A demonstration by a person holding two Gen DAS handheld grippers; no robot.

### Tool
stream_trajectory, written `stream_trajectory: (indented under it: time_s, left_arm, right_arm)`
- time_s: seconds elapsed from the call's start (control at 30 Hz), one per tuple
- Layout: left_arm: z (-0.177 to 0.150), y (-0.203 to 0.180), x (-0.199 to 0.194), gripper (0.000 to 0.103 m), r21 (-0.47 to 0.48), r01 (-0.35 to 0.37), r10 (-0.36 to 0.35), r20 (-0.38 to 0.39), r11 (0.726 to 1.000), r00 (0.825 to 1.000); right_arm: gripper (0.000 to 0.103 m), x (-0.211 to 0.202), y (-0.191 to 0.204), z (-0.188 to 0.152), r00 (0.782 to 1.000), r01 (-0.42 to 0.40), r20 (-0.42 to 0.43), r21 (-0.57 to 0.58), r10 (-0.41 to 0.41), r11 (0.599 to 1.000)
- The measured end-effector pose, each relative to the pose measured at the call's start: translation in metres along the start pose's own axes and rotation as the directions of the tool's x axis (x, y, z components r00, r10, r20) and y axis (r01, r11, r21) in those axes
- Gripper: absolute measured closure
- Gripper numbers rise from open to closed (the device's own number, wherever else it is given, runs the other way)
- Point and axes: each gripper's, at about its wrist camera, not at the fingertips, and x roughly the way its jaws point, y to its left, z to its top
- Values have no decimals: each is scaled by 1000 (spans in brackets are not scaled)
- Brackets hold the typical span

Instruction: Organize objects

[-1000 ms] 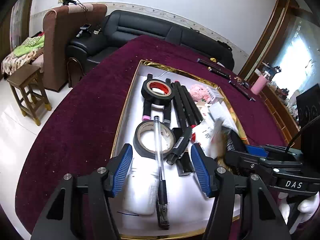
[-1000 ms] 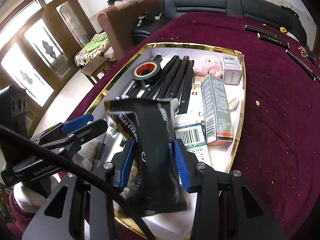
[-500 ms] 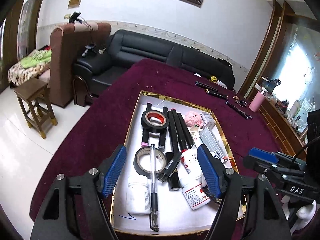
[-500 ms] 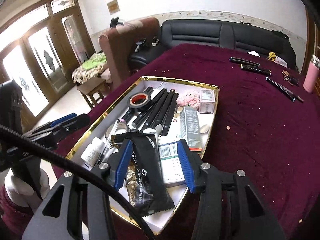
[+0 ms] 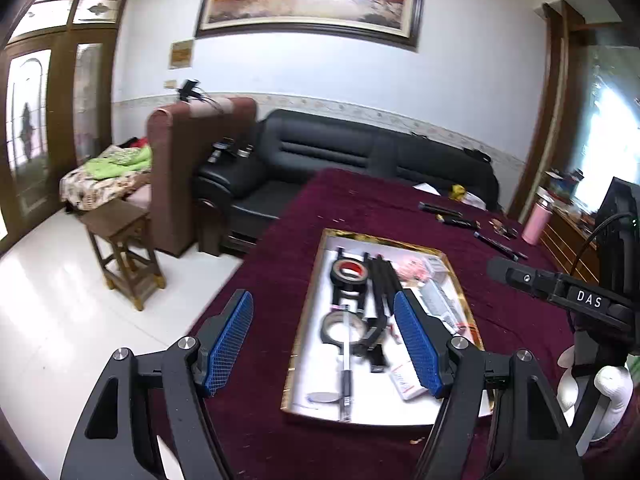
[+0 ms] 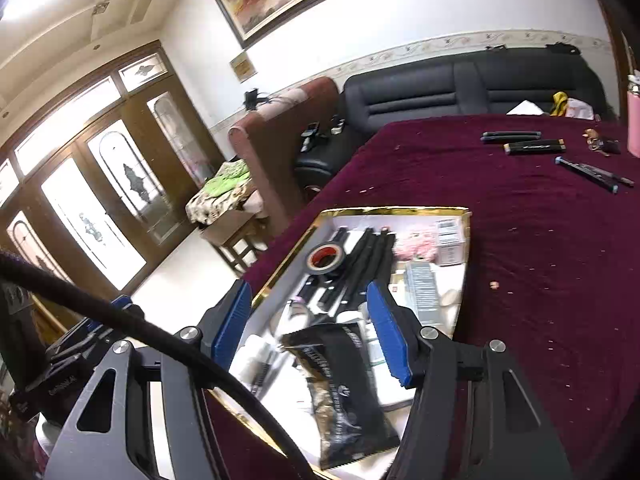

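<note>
Lying in the tray, black packet probably overlaps boxes.

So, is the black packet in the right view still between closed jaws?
No, the black packet lies in the tray, and the opening jaws do not touch it.

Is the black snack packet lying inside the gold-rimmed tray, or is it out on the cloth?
Inside. The black snack packet lies flat at the near end of the tray, within its gold rim.
</note>
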Motion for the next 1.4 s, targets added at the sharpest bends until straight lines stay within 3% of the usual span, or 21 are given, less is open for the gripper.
stream_trajectory:
  time_s: [0.13, 0.23, 0.33, 0.4, 0.47, 0.53, 0.63, 0.73, 0.87, 0.9, 1.03, 1.07, 1.13, 1.17, 1.2, 1.27, 1.3, 1.4]
  left_arm:
    - [4, 7, -6, 35, -15, -73, 73, 13, 997, 997]
    - [7, 2, 10, 35, -7, -167, 167, -23, 986, 986]
    - [5, -11, 24, 35, 4, -118, 118, -60, 993, 991]
    - [5, -28, 35, 35, 21, -46, 47, -86, 999, 995]
    - [8, -53, 51, 35, 36, 56, -51, -121, 998, 991]
    - [13, -84, 65, 35, 61, 149, -137, -159, 987, 978]
    - [12, -148, 79, 35, 132, 303, -273, -206, 944, 940]
    - [1, -212, 87, 36, 189, 415, -360, -270, 890, 893]
    - [-26, -279, 101, 36, 212, 501, -406, -370, 839, 836]
    - [-33, -291, 102, 36, 218, 513, -409, -387, 830, 826]
    - [-57, -330, 126, 36, 256, 482, -338, -451, 838, 826]
    - [-62, -334, 138, 36, 248, 460, -307, -474, 853, 825]
    - [-69, -335, 161, 36, 207, 422, -269, -514, 883, 814]
    - [-71, -333, 167, 36, 189, 404, -257, -521, 895, 814]
    - [-75, -330, 174, 36, 173, 376, -237, -527, 910, 816]
    - [-80, -325, 183, 35, 158, 340, -213, -524, 927, 824]
    - [-80, -326, 181, 33, 181, 330, -203, -499, 926, 843]
    - [-91, -323, 179, 12, 204, 341, -206, -490, 918, 847]
  right_arm:
    - [43, 7, 6, 0, 1000, -16, -11, -26, 16, 1000]
    - [40, 1, 0, -5, 1000, 15, 7, -42, -15, 999]
    - [35, -14, -16, -9, 996, 86, 38, -36, -85, 996]
    - [34, -28, -28, -13, 983, 180, 53, -45, -178, 983]
    - [32, -45, -42, -19, 946, 321, 74, -63, -317, 945]
    - [31, -63, -56, -27, 893, 448, 89, -71, -442, 891]
    - [26, -104, -85, -45, 785, 613, 125, -20, -607, 790]
    - [25, -136, -114, -57, 700, 704, 117, 53, -705, 708]
    - [25, -157, -146, -66, 642, 756, 62, 118, -765, 644]
    - [25, -159, -153, -67, 634, 763, 47, 124, -772, 634]
    - [25, -157, -172, -68, 619, 778, -10, 144, -786, 611]
    - [25, -155, -177, -69, 603, 791, -27, 146, -797, 594]
    - [25, -153, -184, -70, 621, 777, -46, 161, -782, 608]
    - [25, -153, -188, -70, 614, 783, -55, 167, -787, 600]
    - [25, -153, -190, -70, 607, 788, -59, 171, -793, 591]
    - [25, -154, -195, -72, 616, 781, -67, 178, -785, 599]
    - [25, -154, -197, -71, 615, 782, -69, 178, -785, 597]
    - [25, -154, -200, -72, 619, 780, -71, 175, -782, 601]
